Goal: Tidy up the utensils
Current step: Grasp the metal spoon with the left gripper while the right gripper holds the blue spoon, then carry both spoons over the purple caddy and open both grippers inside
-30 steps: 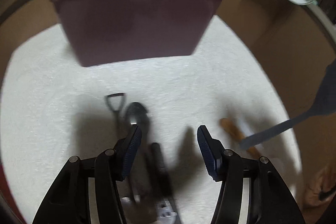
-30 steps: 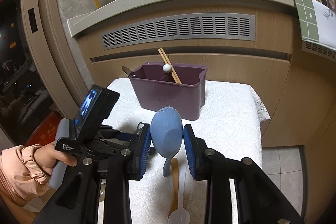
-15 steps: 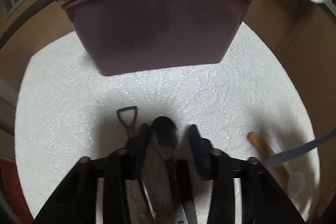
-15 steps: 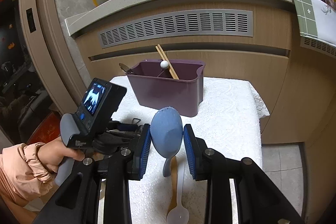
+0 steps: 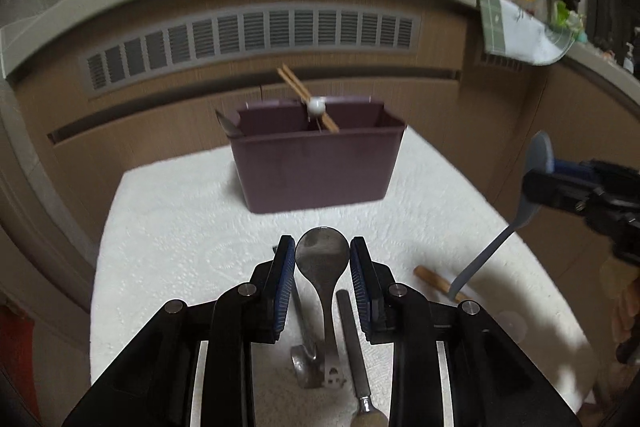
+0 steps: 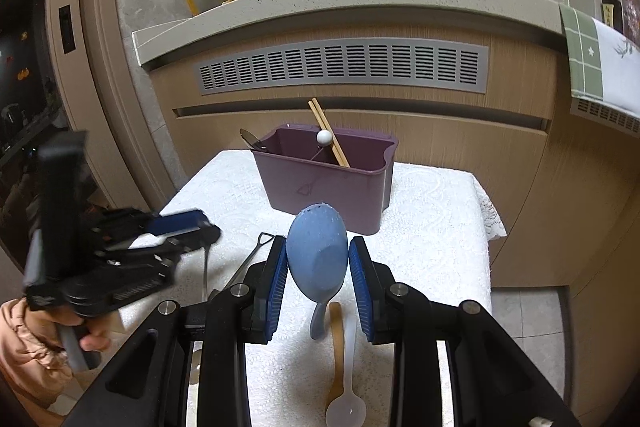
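My left gripper [image 5: 322, 263] is shut on a metal spoon [image 5: 322, 259], bowl up between the blue pads, raised above the white cloth [image 5: 180, 235]. My right gripper [image 6: 318, 263] is shut on a blue rice paddle [image 6: 316, 255], also held in the air. Behind both stands the purple utensil caddy [image 6: 324, 187], holding chopsticks [image 6: 328, 131], a white ball-topped stick [image 6: 324, 137] and a metal piece at its left corner. In the right wrist view the left gripper [image 6: 200, 231] is blurred at the left, the spoon handle [image 6: 205, 267] hanging below it.
On the cloth lie a metal utensil with a loop end [image 6: 260, 247], a dark-handled tool [image 5: 352, 327], a wooden spoon [image 6: 336, 339] and a clear plastic spoon [image 6: 348, 403]. A cabinet with a vent grille [image 6: 340, 67] rises right behind the small table. A sleeve [image 6: 20, 347] is at lower left.
My left gripper closed on the metal spoon that lay on the cloth and lifted it, tilting up so the cabinet comes into view. The right gripper with the paddle stayed put.
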